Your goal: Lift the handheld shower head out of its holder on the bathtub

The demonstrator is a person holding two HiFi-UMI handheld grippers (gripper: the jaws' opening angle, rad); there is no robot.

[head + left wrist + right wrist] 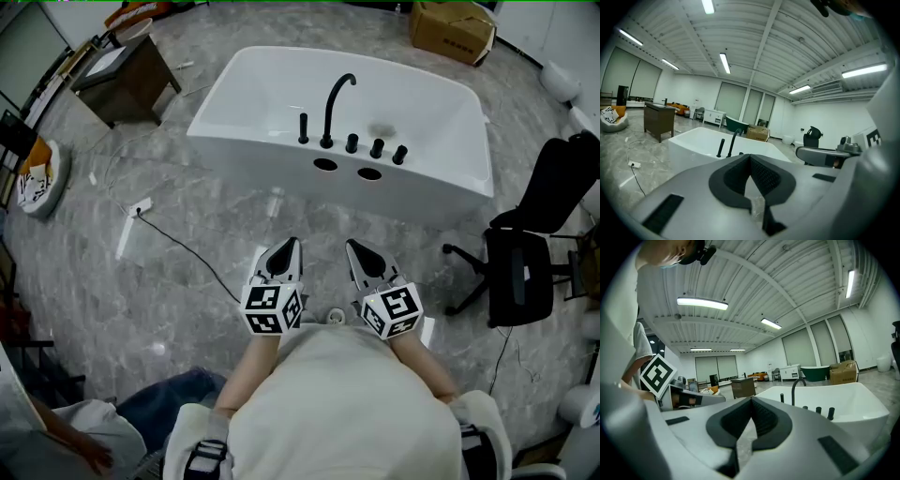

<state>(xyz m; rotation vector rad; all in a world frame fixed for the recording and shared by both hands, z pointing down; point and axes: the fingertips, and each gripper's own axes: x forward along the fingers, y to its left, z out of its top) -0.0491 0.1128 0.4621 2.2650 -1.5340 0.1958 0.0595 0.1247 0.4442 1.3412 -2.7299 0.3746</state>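
A white freestanding bathtub [281, 84] stands on the marble floor ahead of me. On its near rim are a black arched spout [336, 103], the slim upright black shower handset [303, 128] left of it, and three black knobs [376, 147]. Both grippers hover close to my body, well short of the tub. The left gripper [292, 246] is shut and empty, and so is the right gripper [353, 247]. The left gripper view shows the handset [721, 147] and spout [733, 141] far beyond its tips [750, 157]. From the right gripper [751, 401] the spout [797, 389] is also distant.
A black office chair [534, 253] stands right of the tub. A cardboard box [452, 28] lies behind it, and a dark wooden cabinet [122, 75] at the far left. A cable and socket strip [141, 208] lie on the floor to my left.
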